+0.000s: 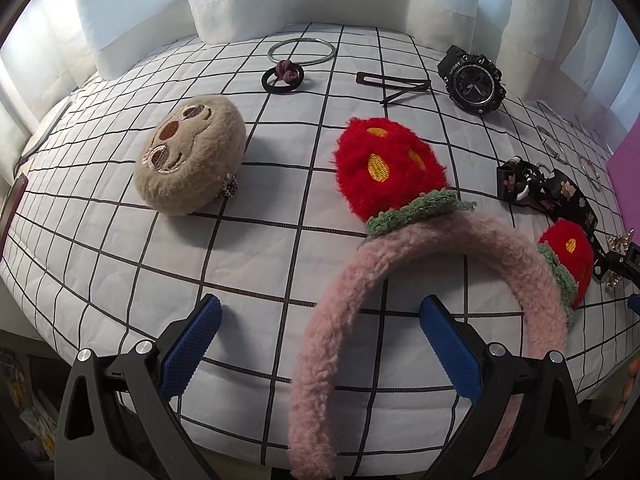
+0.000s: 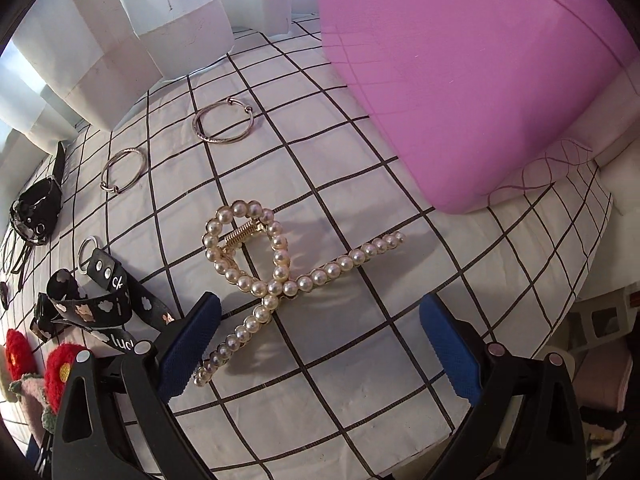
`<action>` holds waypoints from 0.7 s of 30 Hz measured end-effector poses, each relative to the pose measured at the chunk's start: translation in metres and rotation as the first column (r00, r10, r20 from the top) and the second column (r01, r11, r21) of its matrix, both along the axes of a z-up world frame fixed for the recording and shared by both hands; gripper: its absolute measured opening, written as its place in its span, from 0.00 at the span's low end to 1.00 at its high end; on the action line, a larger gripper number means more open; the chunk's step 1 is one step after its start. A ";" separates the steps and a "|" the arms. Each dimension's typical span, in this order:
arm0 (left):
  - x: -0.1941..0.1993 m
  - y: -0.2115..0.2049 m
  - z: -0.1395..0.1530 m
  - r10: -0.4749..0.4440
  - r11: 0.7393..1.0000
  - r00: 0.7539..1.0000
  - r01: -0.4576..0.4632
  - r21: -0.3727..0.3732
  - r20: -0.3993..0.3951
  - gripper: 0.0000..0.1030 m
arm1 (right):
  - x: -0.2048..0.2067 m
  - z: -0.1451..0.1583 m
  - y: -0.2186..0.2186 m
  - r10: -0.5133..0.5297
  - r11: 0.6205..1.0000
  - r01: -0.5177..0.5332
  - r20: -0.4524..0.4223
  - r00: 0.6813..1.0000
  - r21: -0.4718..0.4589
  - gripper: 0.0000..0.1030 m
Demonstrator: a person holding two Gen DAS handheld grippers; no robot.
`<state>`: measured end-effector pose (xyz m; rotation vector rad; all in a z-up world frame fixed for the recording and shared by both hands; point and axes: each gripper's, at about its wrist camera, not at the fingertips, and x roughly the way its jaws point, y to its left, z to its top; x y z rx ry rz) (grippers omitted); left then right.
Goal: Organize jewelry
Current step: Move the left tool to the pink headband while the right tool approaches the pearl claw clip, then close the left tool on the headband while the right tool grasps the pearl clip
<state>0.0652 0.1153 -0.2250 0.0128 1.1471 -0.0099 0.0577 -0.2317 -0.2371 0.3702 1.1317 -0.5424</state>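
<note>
Both tongs stand spread and empty: the left gripper [image 1: 320, 344] straddles the pink headband [image 1: 400, 276], the right gripper [image 2: 320, 344] the pearl clip [image 2: 276, 276], so each should, in my judgement, descend squarely before closing.

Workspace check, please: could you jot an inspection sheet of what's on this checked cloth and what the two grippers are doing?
Surface: white checked cloth, wrinkled.
Job's things: pink headband with red strawberries; pearl hair claw; black watch; silver bangles; hair tie; black clips; printed strap.
Clutter: beige plush face.
Grippers: left gripper open around headband; right gripper open over claw.
Cables: nothing seen.
Surroundings: white curtains; pink box.
</note>
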 end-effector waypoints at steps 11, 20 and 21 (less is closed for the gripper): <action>0.008 -0.002 0.000 -0.035 0.999 0.999 0.034 0.006 0.022 0.95 | -0.034 0.002 0.012 0.049 0.996 -0.040 0.109 0.993 -0.085 0.92; 0.001 -0.026 0.012 -0.187 0.982 0.982 0.188 -0.009 0.028 0.15 | -0.020 0.009 0.004 0.107 0.993 -0.100 0.097 0.990 -0.069 0.49; 0.001 -0.025 0.012 -0.186 0.982 0.982 0.186 -0.012 0.022 0.14 | -0.019 0.011 0.005 0.113 0.992 -0.106 0.093 0.989 -0.076 0.37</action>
